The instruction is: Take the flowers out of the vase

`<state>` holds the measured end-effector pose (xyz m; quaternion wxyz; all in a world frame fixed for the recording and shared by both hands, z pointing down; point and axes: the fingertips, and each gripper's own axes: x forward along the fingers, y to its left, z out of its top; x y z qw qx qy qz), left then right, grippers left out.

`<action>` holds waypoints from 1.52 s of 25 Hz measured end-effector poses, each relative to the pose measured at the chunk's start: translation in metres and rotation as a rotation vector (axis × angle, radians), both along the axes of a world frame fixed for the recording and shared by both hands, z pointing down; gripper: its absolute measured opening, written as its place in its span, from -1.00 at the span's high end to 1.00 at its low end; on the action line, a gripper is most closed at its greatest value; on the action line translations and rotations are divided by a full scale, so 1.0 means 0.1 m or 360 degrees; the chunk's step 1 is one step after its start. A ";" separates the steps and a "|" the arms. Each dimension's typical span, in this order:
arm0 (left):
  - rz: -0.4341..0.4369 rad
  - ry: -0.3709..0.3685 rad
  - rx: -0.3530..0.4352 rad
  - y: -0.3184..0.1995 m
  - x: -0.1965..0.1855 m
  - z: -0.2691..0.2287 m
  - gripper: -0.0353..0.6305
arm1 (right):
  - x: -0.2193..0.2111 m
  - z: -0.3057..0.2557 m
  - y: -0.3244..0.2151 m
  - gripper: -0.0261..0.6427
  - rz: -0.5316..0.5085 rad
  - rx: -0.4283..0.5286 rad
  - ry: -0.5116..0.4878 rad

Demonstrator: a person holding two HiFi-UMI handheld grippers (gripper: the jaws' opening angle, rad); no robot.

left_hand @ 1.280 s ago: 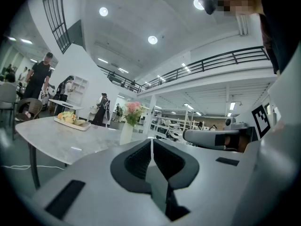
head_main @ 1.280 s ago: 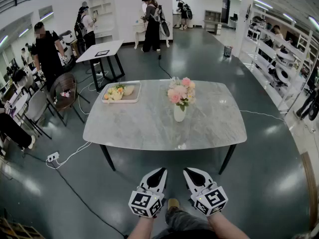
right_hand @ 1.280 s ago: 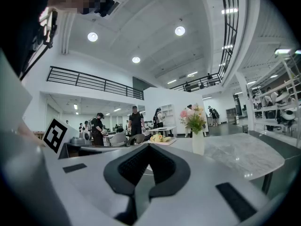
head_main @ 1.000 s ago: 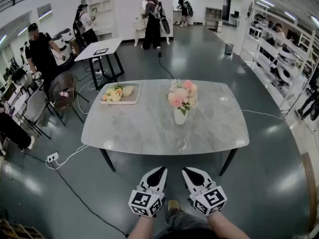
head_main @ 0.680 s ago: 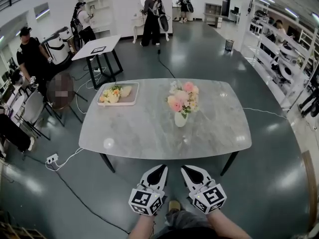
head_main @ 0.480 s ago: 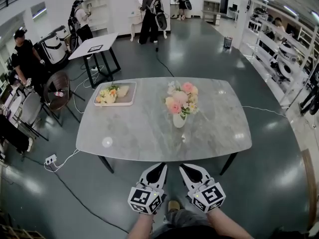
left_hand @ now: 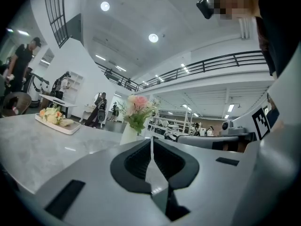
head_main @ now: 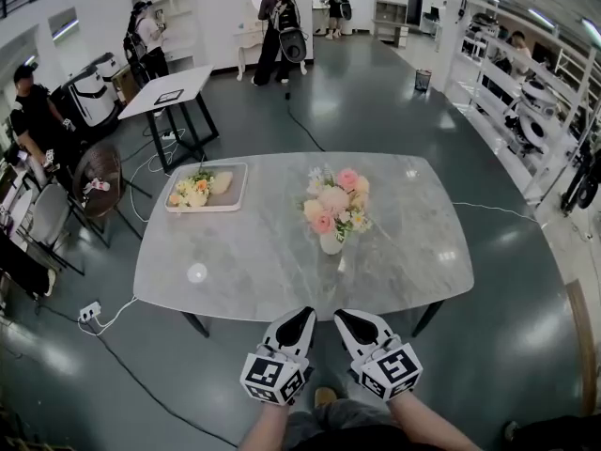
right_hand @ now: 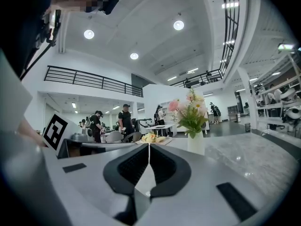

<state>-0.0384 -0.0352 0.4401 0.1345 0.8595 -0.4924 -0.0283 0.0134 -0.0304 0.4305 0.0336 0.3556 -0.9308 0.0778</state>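
A white vase (head_main: 331, 242) with pink and cream flowers (head_main: 333, 203) stands upright near the middle of the grey marble table (head_main: 235, 271). Both grippers hover side by side at the table's near edge, short of the vase. The left gripper (head_main: 302, 314) is shut with nothing held, and so is the right gripper (head_main: 343, 317). In the left gripper view the jaws (left_hand: 151, 140) meet in a thin line, with the flowers (left_hand: 137, 108) ahead and slightly left. In the right gripper view the shut gripper (right_hand: 149, 147) faces the flowers (right_hand: 190, 111) and vase (right_hand: 196, 142), ahead to the right.
A tray (head_main: 235, 195) with yellow and cream flowers lies at the table's far left. Behind it are a small white table (head_main: 174, 87), a chair (head_main: 99, 167) and several people. Shelving (head_main: 535, 92) lines the right side. A cable and power strip (head_main: 89, 310) lie on the floor at the left.
The table and vase have come nearer in the head view. Both grippers have travelled forward from the open floor to the table's near edge, jaws shut throughout.
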 end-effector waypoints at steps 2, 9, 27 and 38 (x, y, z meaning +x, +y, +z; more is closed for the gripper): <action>0.0017 0.0002 -0.0007 -0.04 0.04 0.03 0.81 | 0.03 0.03 -0.02 0.86 0.0007 -0.0007 0.0005; 0.0099 -0.0001 -0.0016 -0.10 0.20 0.08 0.81 | 0.14 0.09 -0.08 0.86 0.0062 -0.0039 0.0005; 0.0287 -0.0012 -0.0006 -0.63 0.34 0.13 0.81 | 0.11 0.10 -0.52 0.86 0.0179 -0.0041 -0.0004; 0.0325 -0.0040 0.0020 -0.98 0.37 0.36 0.81 | 0.12 0.21 -0.86 0.85 0.0228 -0.0022 -0.0011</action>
